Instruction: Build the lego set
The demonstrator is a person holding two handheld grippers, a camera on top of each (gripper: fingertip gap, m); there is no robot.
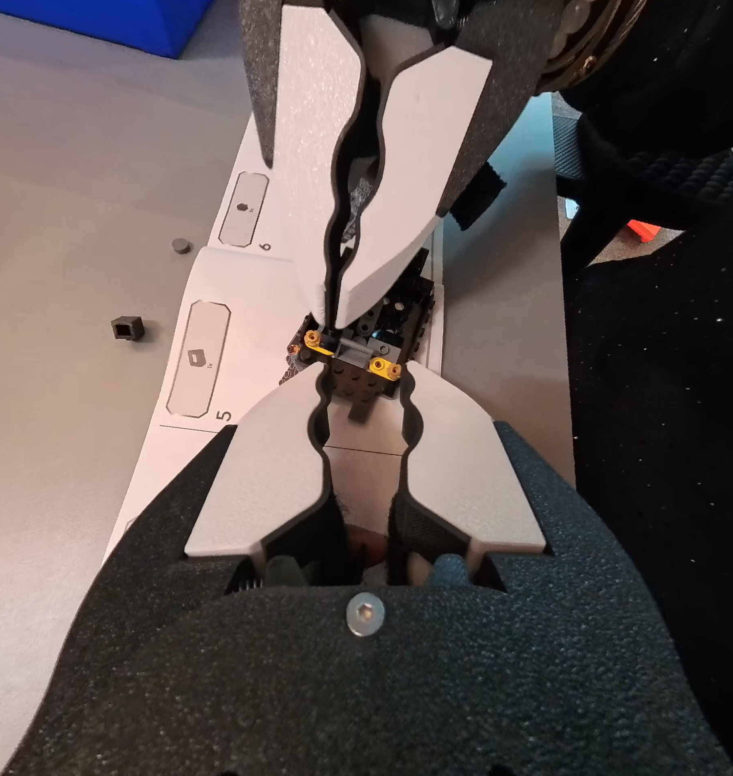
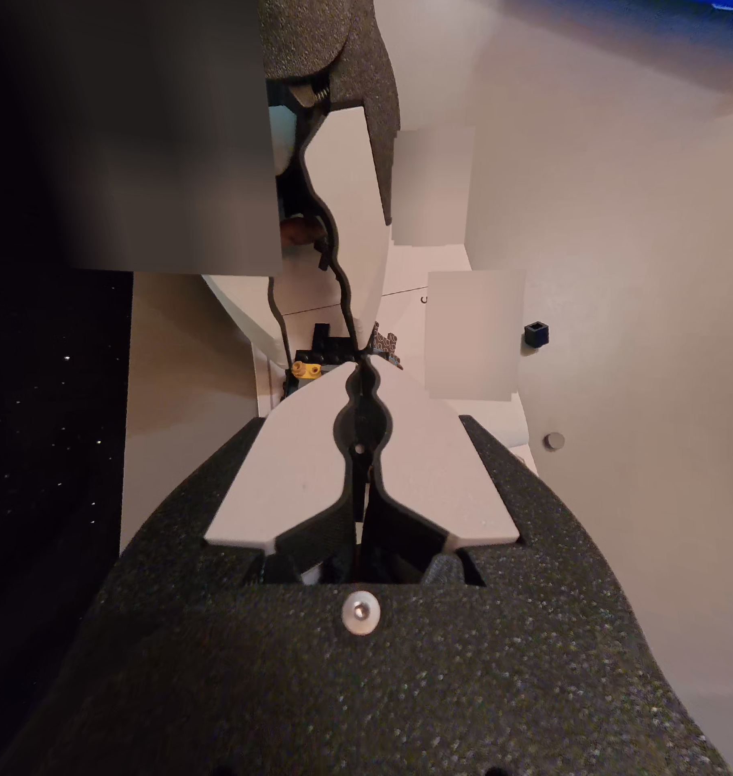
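The lego build (image 1: pixel 356 380) is a small black block with grey parts and yellow studded pieces. It sits over the open instruction booklet (image 1: pixel 239 294). My left gripper (image 1: pixel 362 373) is shut on the build's near end, one finger on each side. My right gripper (image 1: pixel 333 325) reaches in from the far side with jaws closed, tips touching the build's top beside a yellow piece (image 1: pixel 312 336). I cannot tell whether a small part is pinched there. In the right wrist view my right gripper (image 2: pixel 358 365) hides most of the build (image 2: pixel 327 352), and the left gripper's fingers (image 2: pixel 356 268) come from above.
A small black square brick (image 1: pixel 127 329) and a round grey piece (image 1: pixel 181 245) lie loose on the grey table (image 1: pixel 62 168), left of the booklet. They also show in the right wrist view, the brick (image 2: pixel 536 334) and the round piece (image 2: pixel 553 441). A blue box (image 1: pixel 104 21) stands far left. The table edge and dark floor (image 1: pixel 650 420) are right. Left and right tips are no more than a few centimetres apart.
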